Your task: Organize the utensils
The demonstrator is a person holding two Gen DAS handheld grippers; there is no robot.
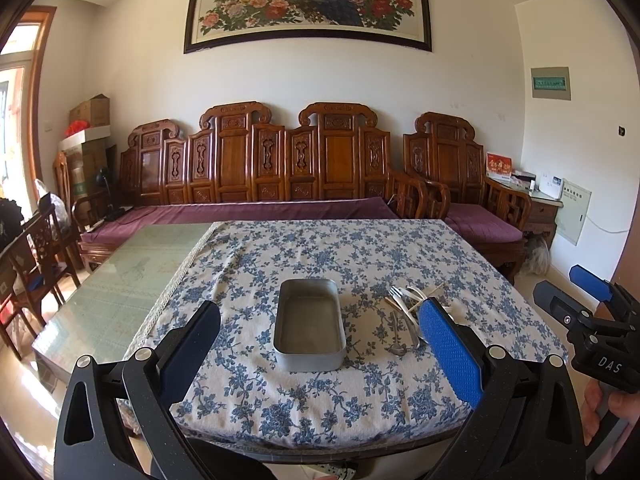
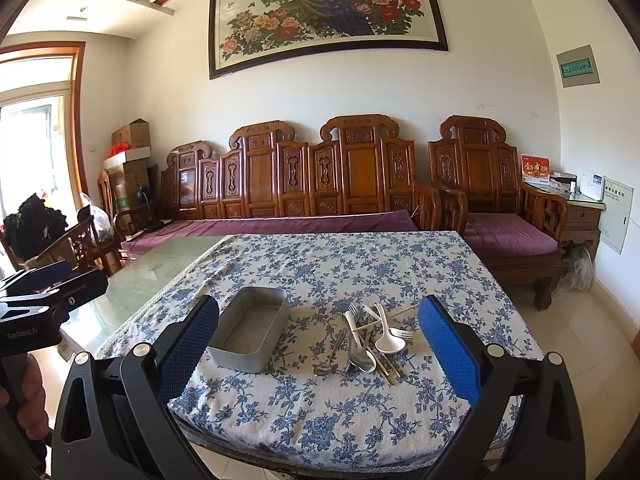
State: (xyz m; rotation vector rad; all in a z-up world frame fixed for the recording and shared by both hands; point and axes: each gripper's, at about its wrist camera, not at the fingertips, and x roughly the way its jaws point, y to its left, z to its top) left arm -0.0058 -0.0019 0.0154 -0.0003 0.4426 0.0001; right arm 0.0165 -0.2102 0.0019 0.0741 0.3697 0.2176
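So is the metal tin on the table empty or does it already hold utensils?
Empty. The metal tin shows only its bare floor in both views; the utensils all lie in a pile on the tablecloth beside it.

A home living room: carved wooden sofa [image 1: 280, 160], peacock painting [image 1: 308, 0], cloth-covered table [image 1: 320, 248].
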